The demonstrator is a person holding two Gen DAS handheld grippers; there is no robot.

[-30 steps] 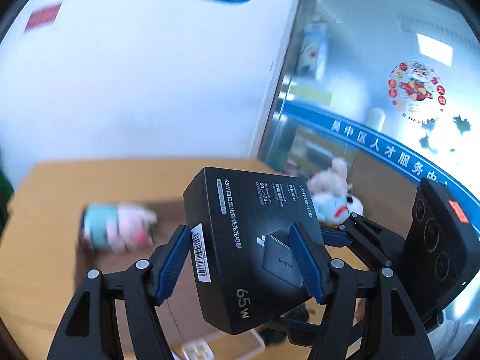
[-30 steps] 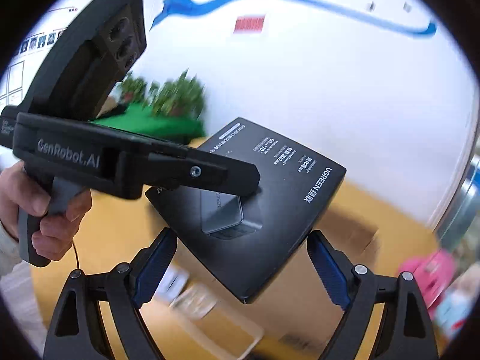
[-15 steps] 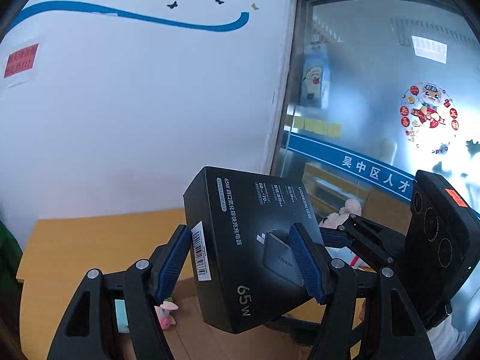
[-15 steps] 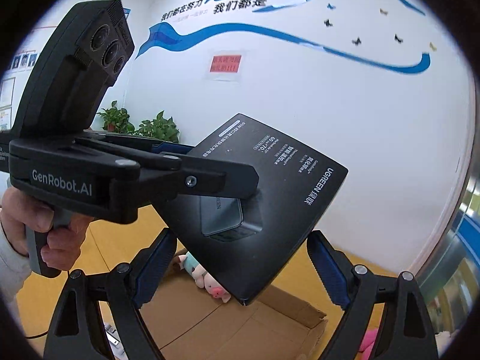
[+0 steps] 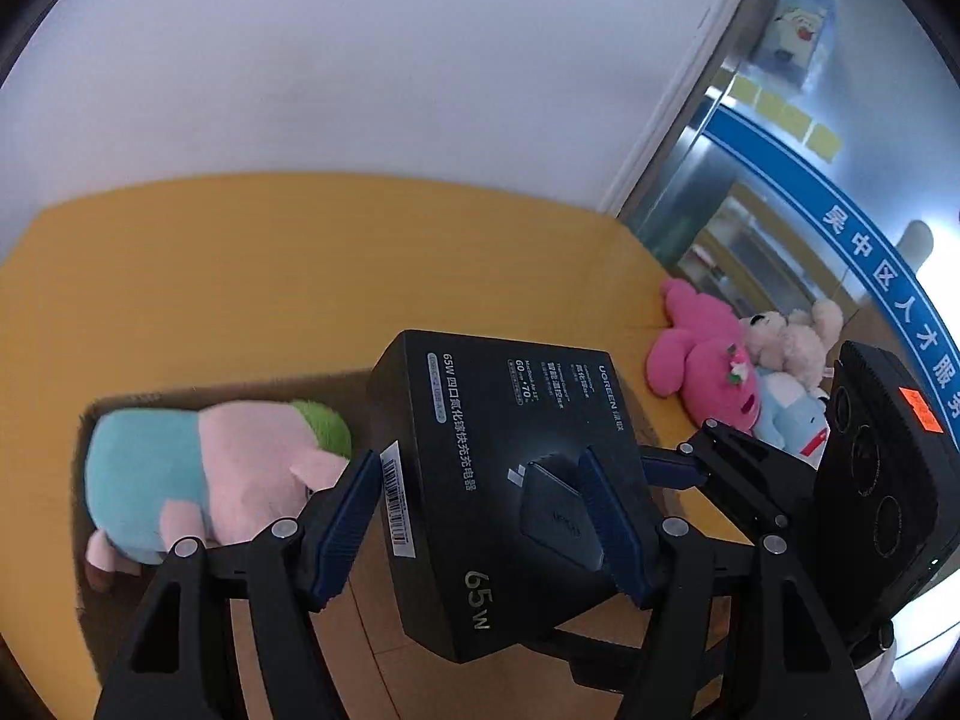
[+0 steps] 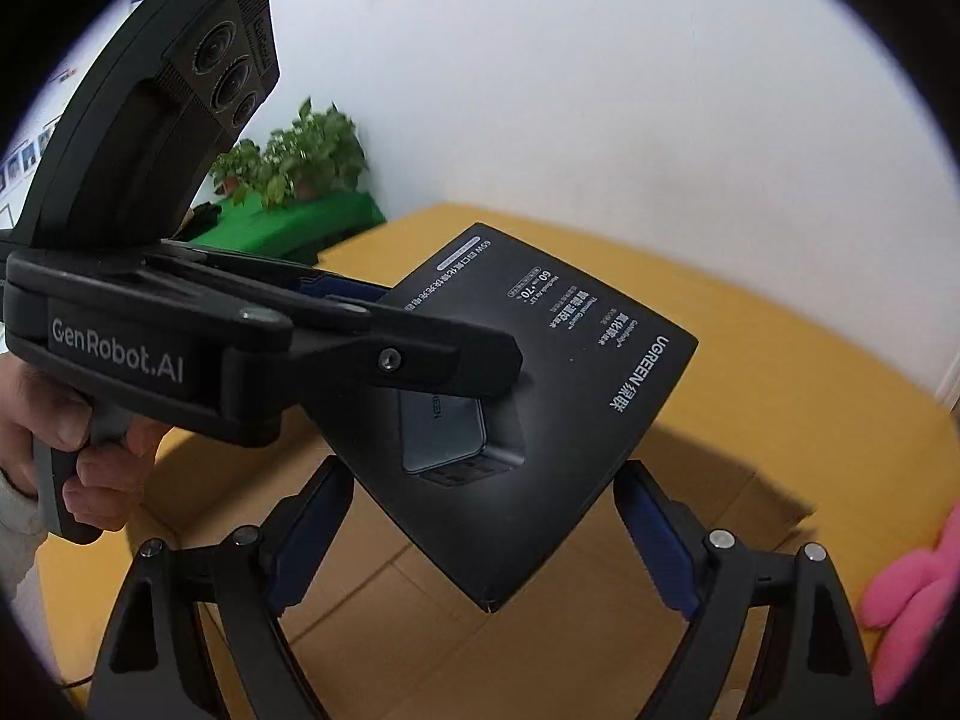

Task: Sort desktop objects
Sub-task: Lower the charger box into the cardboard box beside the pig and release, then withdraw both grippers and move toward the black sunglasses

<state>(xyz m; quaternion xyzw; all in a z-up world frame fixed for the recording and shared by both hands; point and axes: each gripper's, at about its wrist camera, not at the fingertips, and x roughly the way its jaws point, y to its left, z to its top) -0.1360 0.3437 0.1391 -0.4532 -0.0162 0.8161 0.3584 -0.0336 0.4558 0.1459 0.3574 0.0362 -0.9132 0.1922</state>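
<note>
A yellow table [image 5: 252, 276] stands against a white wall [image 5: 360, 60], with a glass partition [image 5: 780, 192] carrying a blue band of white characters to the right. In the right wrist view potted plants [image 6: 294, 156] stand on a green cloth at the far left, and a blue stripe and a red notice show high on the wall. An open cardboard box [image 6: 420, 618] lies on the table. In the left wrist view a pink and teal plush [image 5: 198, 474] lies inside it at its left end. A pink plush [image 5: 702, 360], a cream one and a white and blue one sit together at the table's right edge, beside the glass.

The left gripper [image 5: 480, 516] is clamped on a black charger box [image 5: 504, 480], blue pads pressing its two sides; the box hangs tilted above the cardboard box. The right gripper [image 6: 480, 534] stands wide apart just under the charger box's lower corner, its pads not touching it. A hand [image 6: 54, 438] grips the left gripper's handle
</note>
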